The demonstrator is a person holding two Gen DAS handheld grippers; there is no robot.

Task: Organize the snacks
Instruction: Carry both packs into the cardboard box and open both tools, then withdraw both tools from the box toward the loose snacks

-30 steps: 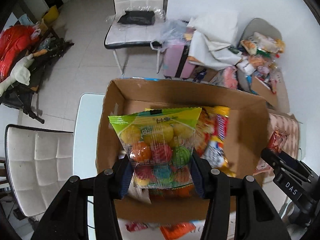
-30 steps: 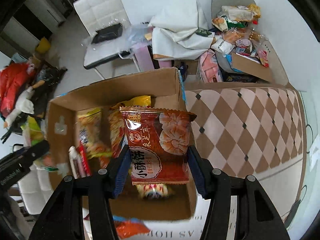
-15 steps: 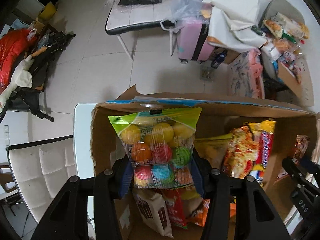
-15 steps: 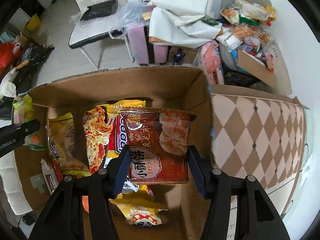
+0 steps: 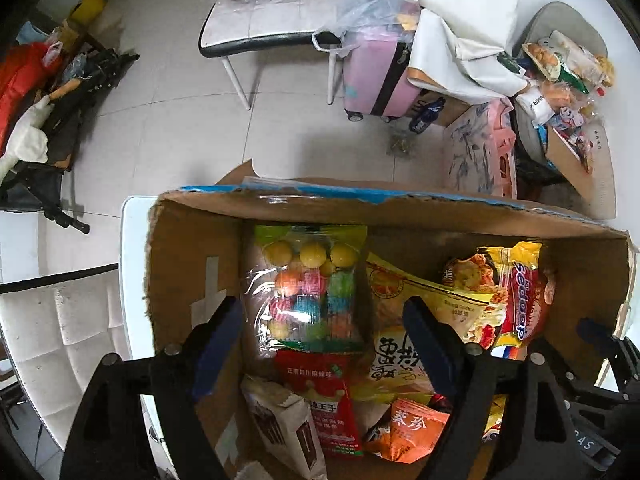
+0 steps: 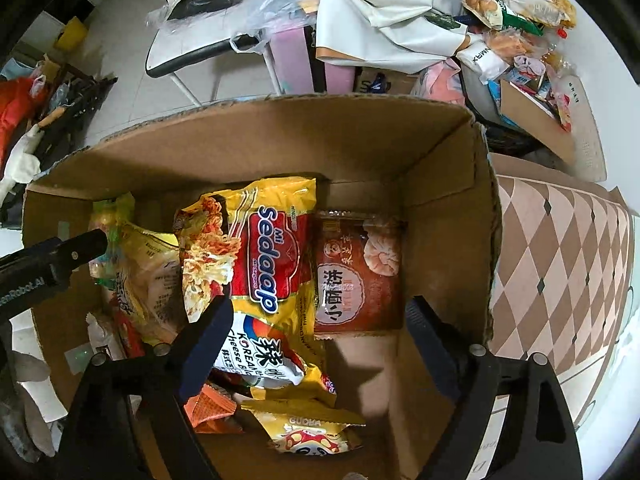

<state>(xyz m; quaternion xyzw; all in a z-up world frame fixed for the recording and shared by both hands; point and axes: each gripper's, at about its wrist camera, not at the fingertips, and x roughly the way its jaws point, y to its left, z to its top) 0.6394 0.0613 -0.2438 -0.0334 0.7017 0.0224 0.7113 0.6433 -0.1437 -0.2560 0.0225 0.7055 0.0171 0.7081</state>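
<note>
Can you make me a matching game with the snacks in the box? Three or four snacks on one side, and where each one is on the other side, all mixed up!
Snacks:
1. Bag of colorful candy balls
2. Sedaap noodle pack
3. Dark red pastry packet
4. Yellow panda packet

Places:
A. Lying flat on the cardboard box floor, nearest the right-wrist camera
B. At the box's left end, by the side wall
C. Next to the box's right wall
D. In the middle, standing between other packets

Pairs: 1-B, 2-D, 3-C, 4-A
</note>
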